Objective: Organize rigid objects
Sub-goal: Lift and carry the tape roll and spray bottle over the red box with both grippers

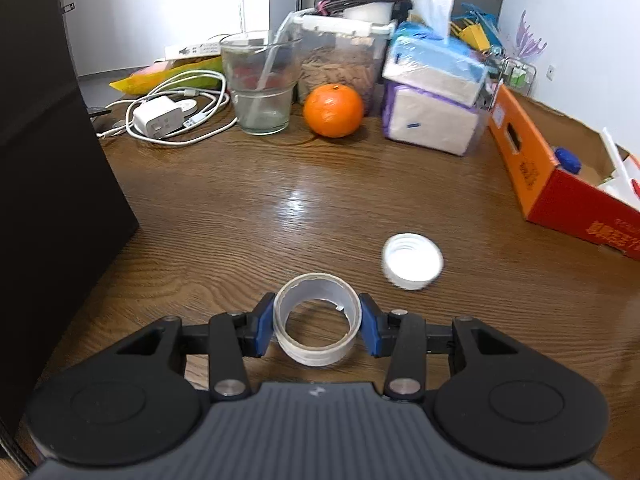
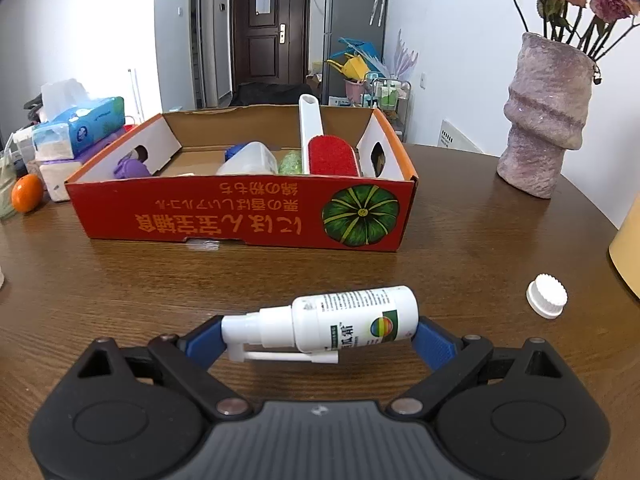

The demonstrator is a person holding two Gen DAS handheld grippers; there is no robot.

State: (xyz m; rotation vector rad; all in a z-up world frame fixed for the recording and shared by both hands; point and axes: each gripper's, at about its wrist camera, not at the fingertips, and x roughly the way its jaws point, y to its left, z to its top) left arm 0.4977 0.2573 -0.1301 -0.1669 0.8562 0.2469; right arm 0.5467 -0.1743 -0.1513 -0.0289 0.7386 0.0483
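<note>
Left tongs (image 1: 318, 318) clamp a tape roll (image 1: 317, 319) over bare tabletop (image 1: 248, 208); right tongs (image 2: 320, 334) grip a spray bottle (image 2: 344, 322) lengthwise, clear tabletop before the box (image 2: 240, 216).

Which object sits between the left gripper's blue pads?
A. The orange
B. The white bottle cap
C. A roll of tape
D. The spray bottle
C: in the left wrist view the left gripper has its blue pads pressed on both sides of the roll of tape.

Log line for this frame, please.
left tongs: shut on tape roll | right tongs: around spray bottle | box: ahead
</note>
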